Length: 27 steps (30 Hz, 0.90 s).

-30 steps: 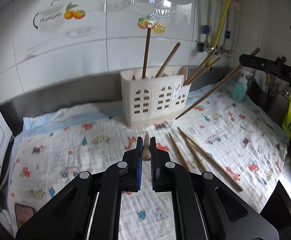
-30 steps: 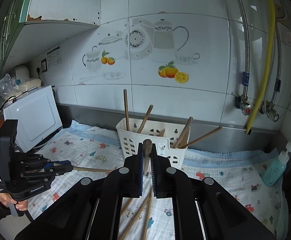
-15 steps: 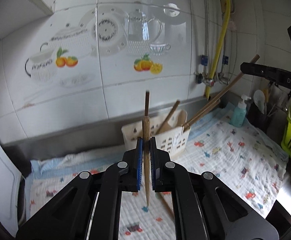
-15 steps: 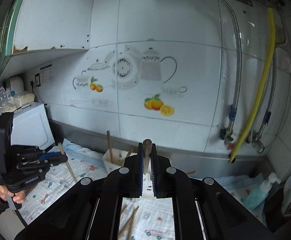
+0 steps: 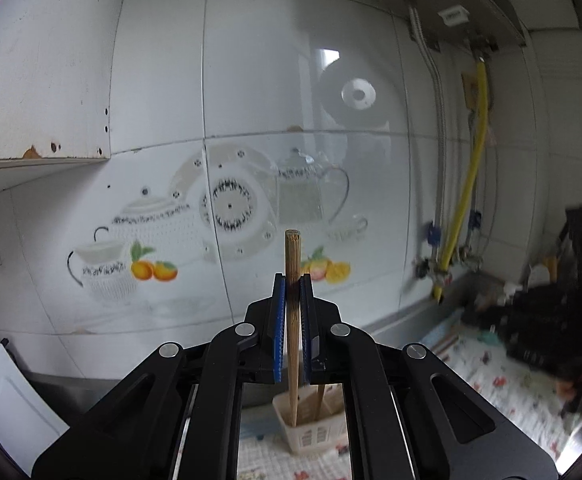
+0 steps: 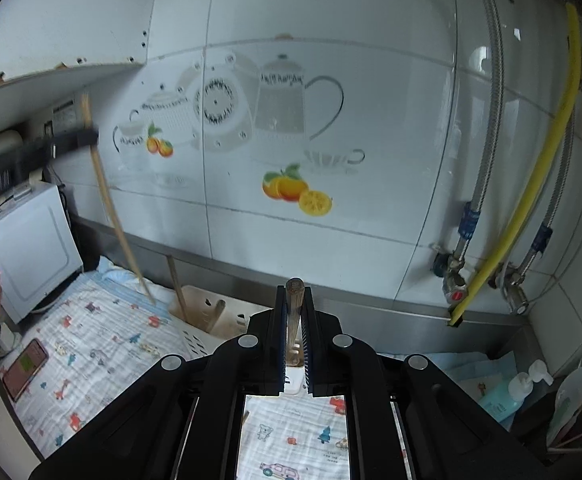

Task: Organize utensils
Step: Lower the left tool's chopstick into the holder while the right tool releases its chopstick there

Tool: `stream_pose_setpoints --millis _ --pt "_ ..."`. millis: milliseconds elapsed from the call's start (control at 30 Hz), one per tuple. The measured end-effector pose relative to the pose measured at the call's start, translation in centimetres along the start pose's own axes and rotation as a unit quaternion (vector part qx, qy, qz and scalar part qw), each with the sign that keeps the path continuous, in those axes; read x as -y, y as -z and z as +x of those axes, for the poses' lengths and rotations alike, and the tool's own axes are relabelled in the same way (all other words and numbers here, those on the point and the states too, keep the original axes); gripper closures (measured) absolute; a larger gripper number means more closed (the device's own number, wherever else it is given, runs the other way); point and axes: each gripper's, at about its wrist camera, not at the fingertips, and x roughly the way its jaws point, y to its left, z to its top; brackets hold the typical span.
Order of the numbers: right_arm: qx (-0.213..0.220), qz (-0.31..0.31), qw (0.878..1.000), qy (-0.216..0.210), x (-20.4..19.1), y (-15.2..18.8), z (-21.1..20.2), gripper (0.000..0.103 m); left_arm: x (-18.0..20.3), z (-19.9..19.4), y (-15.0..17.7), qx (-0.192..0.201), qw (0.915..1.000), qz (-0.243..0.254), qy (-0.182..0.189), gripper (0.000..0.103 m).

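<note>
You've got a chopstick clamped in each gripper.
Left gripper (image 5: 292, 280) pinches its chopstick (image 5: 292, 256) upright mid-frame; right gripper (image 6: 294, 294) grips another chopstick (image 6: 294, 308) above the white holder (image 6: 211, 320).

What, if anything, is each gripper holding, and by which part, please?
The left gripper and right gripper each clamp a wooden chopstick near its upper end.

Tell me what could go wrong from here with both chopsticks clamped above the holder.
The left tool holds its chopstick near the top; the long free end could swing and miss the white holder. It may also hit sticks already standing there, or the right tool's chopstick.
</note>
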Motion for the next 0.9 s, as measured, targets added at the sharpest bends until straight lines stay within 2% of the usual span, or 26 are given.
stream_pose_setpoints --millis 133,400,567,733,800,867,900 --pt "-0.015 0.007 1.0 -0.006 0.4 0.5 1.6 0.096 -0.1 2.0 0.0 -0.002 0.9999 -0.011 -0.005 0.097" --pt "-0.036 0.015 0.999 -0.01 0.5 1.4 3.5 0.096 -1.7 5.9 3.4 -0.05 0.9975 -0.05 -0.001 0.097" --pt "-0.044 0.022 0.999 -0.015 0.4 1.9 4.5 0.096 -2.1 7.1 5.1 -0.071 0.9959 -0.055 0.009 0.097" --pt "-0.047 0.026 0.998 -0.018 0.2 2.3 5.0 0.096 -2.0 7.1 6.0 -0.076 0.9959 -0.049 0.008 0.094" --pt "-0.047 0.027 0.998 -0.017 0.2 2.3 5.0 0.092 -2.1 7.0 6.2 -0.079 0.9956 -0.049 0.009 0.094" --pt "-0.045 0.029 0.998 -0.017 0.3 2.4 4.9 0.079 -2.2 6.9 6.3 -0.08 0.9956 -0.049 0.009 0.094" --pt "-0.043 0.029 0.999 -0.015 0.3 2.4 4.8 0.076 -2.2 6.7 6.3 -0.079 0.9956 -0.048 0.011 0.086"
